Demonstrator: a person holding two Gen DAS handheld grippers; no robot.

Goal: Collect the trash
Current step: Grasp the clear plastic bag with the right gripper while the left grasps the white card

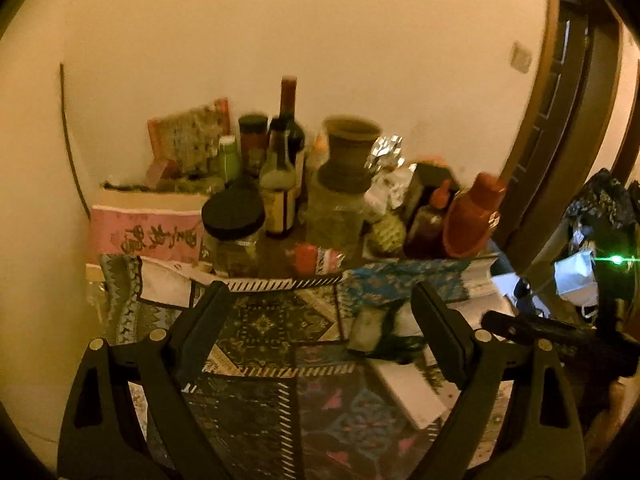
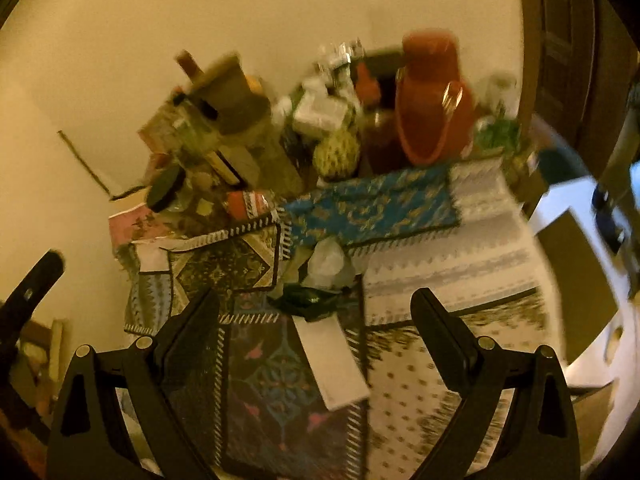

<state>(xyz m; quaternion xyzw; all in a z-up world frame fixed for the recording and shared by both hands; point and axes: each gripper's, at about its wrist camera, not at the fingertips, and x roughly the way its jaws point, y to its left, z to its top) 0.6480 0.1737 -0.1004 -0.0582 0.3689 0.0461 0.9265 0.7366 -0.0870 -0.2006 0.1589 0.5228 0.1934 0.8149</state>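
A crumpled clear plastic wrapper [image 2: 329, 264] lies on the patterned tablecloth [image 2: 440, 248], with a dark green crumpled wrapper [image 2: 308, 299] just in front of it and a white paper strip [image 2: 332, 364] nearer still. The same trash shows in the left wrist view: wrapper [image 1: 370, 328], green piece [image 1: 396, 346], paper [image 1: 412, 396]. My right gripper [image 2: 316, 300] is open, hovering above the green wrapper and empty. My left gripper [image 1: 320, 296] is open and empty, left of the trash.
Bottles and jars [image 1: 276, 184], a red jug [image 2: 430, 100], a vase [image 1: 348, 152], foil [image 1: 386, 152] and a pink box [image 1: 148, 236] crowd the table's back by the wall. A face mask [image 1: 576, 280] hangs at right. A wooden door frame [image 1: 552, 120] stands at right.
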